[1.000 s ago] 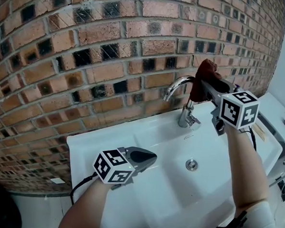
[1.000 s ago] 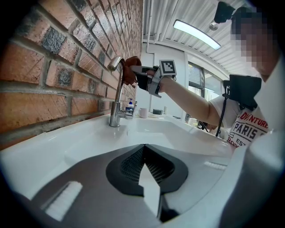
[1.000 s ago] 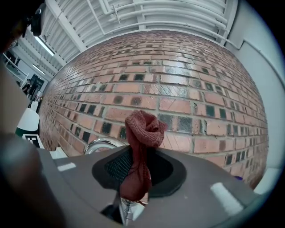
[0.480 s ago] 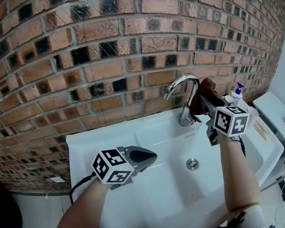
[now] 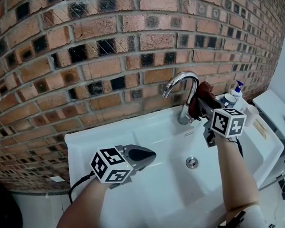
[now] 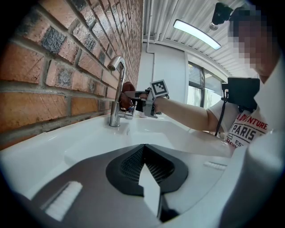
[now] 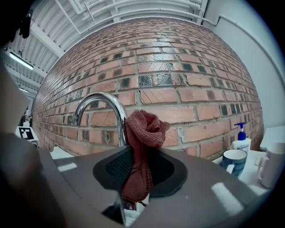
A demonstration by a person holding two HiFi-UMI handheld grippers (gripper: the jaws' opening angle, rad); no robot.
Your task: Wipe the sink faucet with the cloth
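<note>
A chrome gooseneck faucet [image 5: 183,94] rises from the back of the white sink [image 5: 107,133]; it also shows in the left gripper view as faucet [image 6: 117,91] and in the right gripper view as faucet [image 7: 103,113]. My right gripper [image 5: 201,101] is shut on a dark red knitted cloth [image 5: 203,93], held against the faucet's right side near its upright stem. The cloth [image 7: 141,153] bunches up between the jaws. My left gripper [image 5: 142,156] hovers over the sink's left front, shut with nothing in it.
A brick wall [image 5: 88,50] stands right behind the sink. On the counter to the right are a soap pump bottle [image 5: 237,91], a blue mug [image 7: 234,161] and a white cup [image 7: 272,164]. The drain [image 5: 191,162] lies in the basin.
My right gripper with the cloth has moved down along the faucet, from the top of the arch to beside the stem. The left gripper has stayed put.
</note>
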